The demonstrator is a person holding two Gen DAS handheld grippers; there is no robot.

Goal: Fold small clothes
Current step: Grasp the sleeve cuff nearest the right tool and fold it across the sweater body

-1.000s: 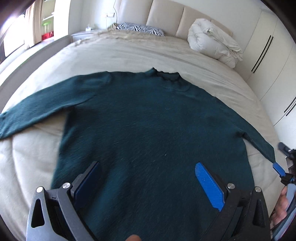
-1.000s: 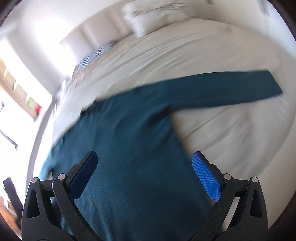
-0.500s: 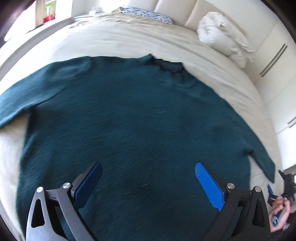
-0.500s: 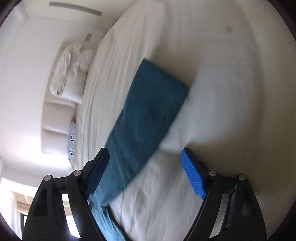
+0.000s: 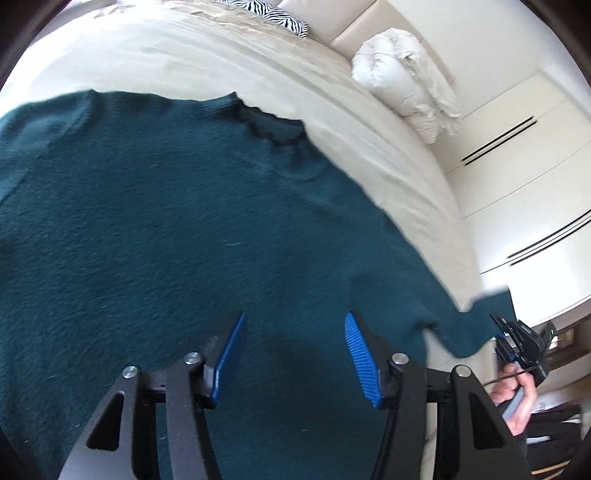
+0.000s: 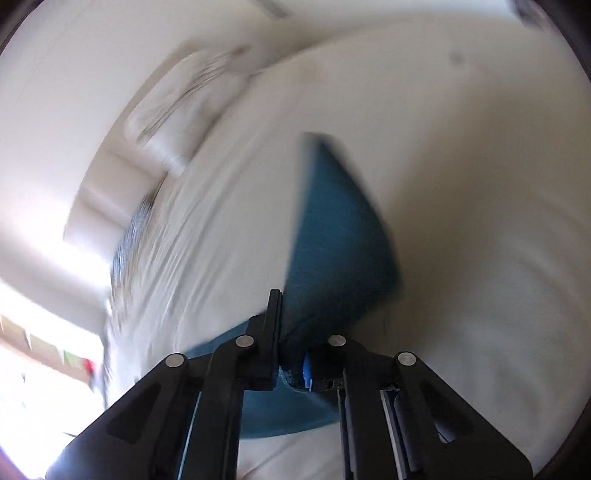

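Where pinched, fuzzy teal sweater (image 5: 177, 236)

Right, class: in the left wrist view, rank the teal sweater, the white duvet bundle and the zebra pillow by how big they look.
1. teal sweater, fills most of the frame, though it is also nearest the camera.
2. white duvet bundle.
3. zebra pillow, smallest, but farthest away and cut by the edge, so its true size is unsure.

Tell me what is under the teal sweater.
The teal sweater lies spread on the cream bedsheet, which shows around its edges. Anything beneath its body is covered. The right gripper pinches its sleeve.
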